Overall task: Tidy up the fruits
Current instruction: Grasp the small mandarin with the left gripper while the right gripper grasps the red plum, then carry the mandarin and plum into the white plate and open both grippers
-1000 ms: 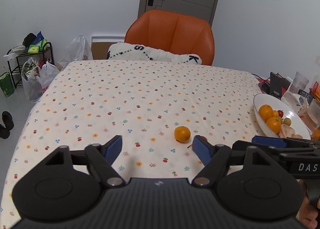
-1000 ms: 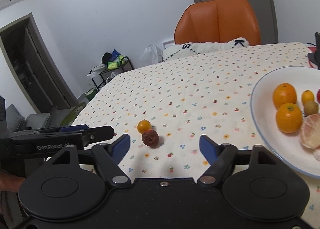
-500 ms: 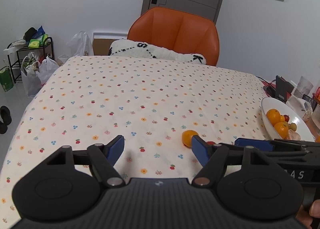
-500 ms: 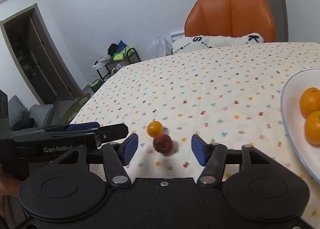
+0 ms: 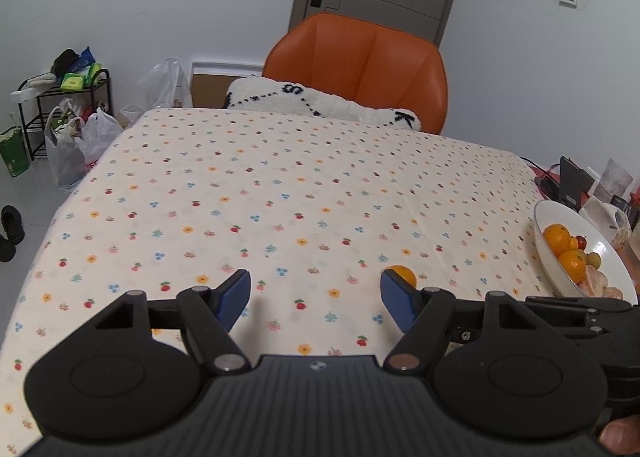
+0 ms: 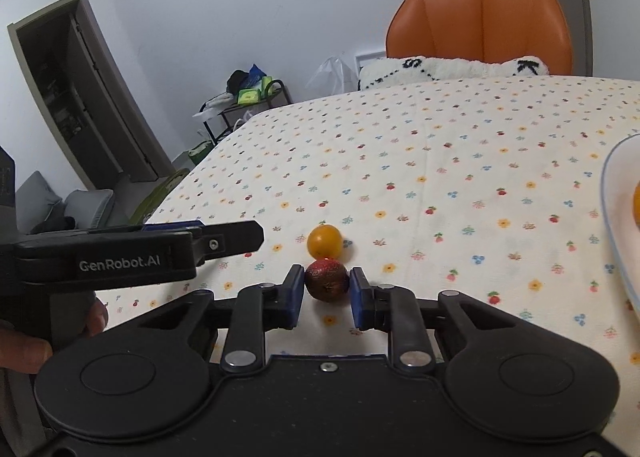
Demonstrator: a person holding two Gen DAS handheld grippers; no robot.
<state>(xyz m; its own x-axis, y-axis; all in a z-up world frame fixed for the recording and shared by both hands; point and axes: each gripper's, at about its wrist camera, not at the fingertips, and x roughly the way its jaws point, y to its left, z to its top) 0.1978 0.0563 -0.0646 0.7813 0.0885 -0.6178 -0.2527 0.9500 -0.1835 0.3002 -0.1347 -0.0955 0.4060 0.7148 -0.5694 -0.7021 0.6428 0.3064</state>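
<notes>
In the right wrist view a dark red fruit [image 6: 326, 282] lies on the flowered tablecloth, and my right gripper [image 6: 326, 293] is shut on it, its blue pads [image 6: 294, 293] pressing both sides. A small orange fruit [image 6: 325, 241] touches the red one just beyond it. From the left wrist camera the same orange fruit [image 5: 403, 275] peeks out behind the right finger. My left gripper [image 5: 316, 293] hangs open over bare cloth with nothing in it. A white bowl [image 5: 600, 247] holding oranges and other fruit stands at the table's right edge.
The bowl's rim [image 6: 610, 193] is at the right of my right gripper. My left gripper's side [image 6: 160, 253] reaches in from the left, close to the two fruits. An orange chair [image 5: 360, 65] with a white cushion [image 5: 320, 103] stands at the far side. Dark devices [image 5: 574, 181] lie behind the bowl.
My right gripper moved forward around the dark red fruit and shut on it. The left gripper drifted left and back, so the orange fruit now sits behind its right finger.
</notes>
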